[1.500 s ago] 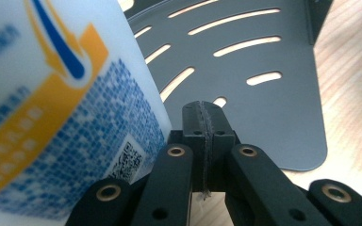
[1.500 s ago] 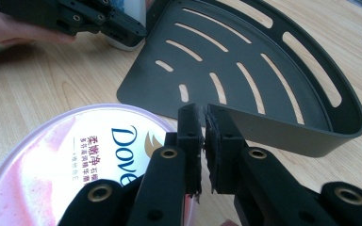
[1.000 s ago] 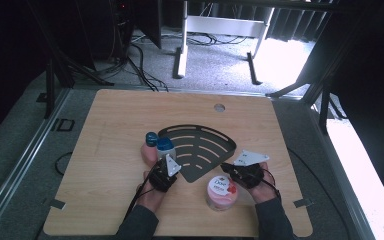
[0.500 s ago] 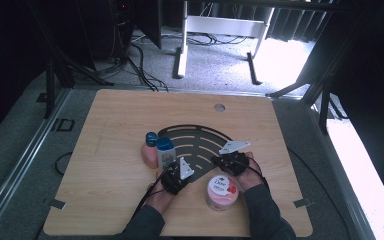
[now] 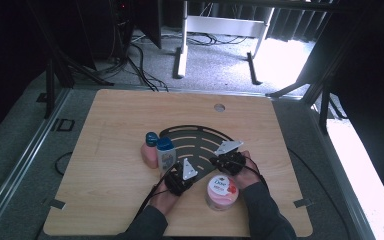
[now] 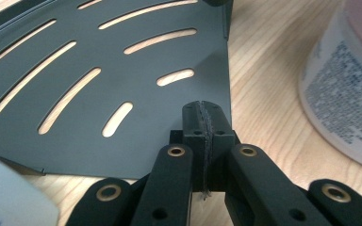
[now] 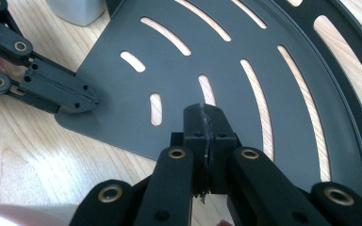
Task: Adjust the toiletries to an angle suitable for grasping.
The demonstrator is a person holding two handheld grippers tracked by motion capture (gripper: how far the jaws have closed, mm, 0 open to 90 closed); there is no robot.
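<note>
A black fan-shaped slotted shelf lies flat on the wooden table. My left gripper is shut, its tips resting at the shelf's near corner. My right gripper is also shut, its tips over the straight edge of the shelf. In the right gripper view the left gripper touches the shelf's corner. I cannot tell whether either pair of jaws pinches the thin sheet.
A pink jar with a white lid stands by my right hand, close to the shelf's corner. A pink bottle and a white one with a blue cap stand at the shelf's left edge. A hole pierces the far tabletop.
Both hands have come inward to the shelf: the left gripper moved right to its corner, the right gripper moved left and slightly forward onto its edge.
</note>
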